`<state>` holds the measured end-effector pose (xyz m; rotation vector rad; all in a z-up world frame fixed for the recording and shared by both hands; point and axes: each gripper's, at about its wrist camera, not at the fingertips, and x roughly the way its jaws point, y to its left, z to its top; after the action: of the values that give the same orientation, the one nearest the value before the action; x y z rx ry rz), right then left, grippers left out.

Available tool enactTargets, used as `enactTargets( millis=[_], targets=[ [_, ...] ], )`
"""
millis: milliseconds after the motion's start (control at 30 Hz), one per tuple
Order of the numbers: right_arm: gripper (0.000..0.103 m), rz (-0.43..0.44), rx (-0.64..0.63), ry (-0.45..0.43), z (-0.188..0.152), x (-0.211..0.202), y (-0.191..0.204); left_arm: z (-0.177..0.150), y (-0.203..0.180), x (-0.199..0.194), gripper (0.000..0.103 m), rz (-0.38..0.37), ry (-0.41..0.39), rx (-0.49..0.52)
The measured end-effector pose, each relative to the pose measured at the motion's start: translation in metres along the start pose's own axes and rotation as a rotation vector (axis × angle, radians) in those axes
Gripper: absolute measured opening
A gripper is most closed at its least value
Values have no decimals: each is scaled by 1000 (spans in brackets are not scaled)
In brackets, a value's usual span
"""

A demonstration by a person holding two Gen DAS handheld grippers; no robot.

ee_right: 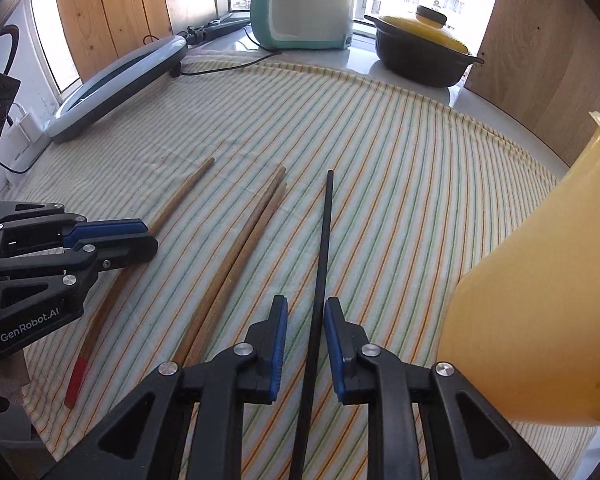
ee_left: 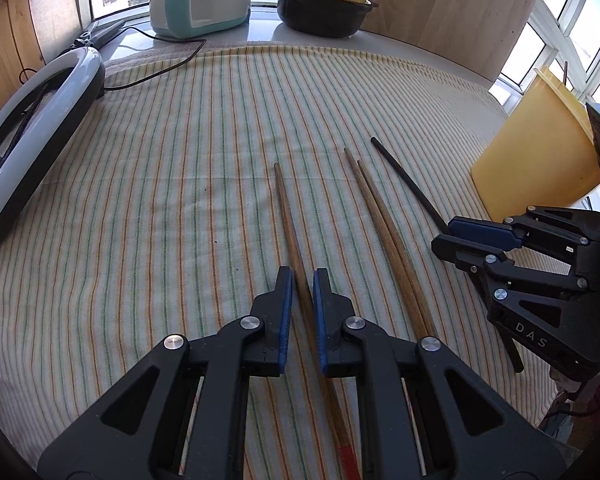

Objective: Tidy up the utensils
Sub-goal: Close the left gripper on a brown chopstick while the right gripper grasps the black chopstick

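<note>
Your left hand-held gripper (ee_left: 303,280) is clamped on 1 wooden chopstick (ee_left: 288,216), whose long axis runs away from you across the striped cloth (ee_left: 160,184) on the desk, red end nearest you. Your right hand-held gripper (ee_right: 306,312) stands slightly apart around the black chopstick (ee_right: 325,232), pads not pressing it. 2 wooden chopsticks (ee_right: 244,240) lie between, roughly parallel.

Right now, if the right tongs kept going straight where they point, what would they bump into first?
Probably the black chopstick, which already lies between the right tongs, and the striped cloth under it, since they point steeply down. Depth is hard to judge through this lens.
</note>
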<state>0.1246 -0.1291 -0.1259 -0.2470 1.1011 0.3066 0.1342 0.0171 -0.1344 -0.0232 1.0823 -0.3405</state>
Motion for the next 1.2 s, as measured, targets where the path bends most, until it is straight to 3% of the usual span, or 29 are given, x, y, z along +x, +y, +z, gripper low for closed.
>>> enactTargets(
  millis=[233, 367, 533, 1067, 1200],
  targets=[
    [16, 12, 26, 16, 14, 7, -3, 11, 2, 10, 8, 10, 7, 10],
    [4, 64, 65, 25, 16, 9, -8, 14, 14, 11, 7, -40, 5, -47],
    [3, 121, 82, 24, 14, 5, -6, 10, 22, 4, 5, -72, -10, -91],
    [3, 192, 56, -172, 10, -74, 4, 24, 20, -76, 4, -141, -197, -118],
    [3, 197, 58, -194, 9, -85, 1, 27, 16, -67, 4, -95, -147, -89]
  ],
)
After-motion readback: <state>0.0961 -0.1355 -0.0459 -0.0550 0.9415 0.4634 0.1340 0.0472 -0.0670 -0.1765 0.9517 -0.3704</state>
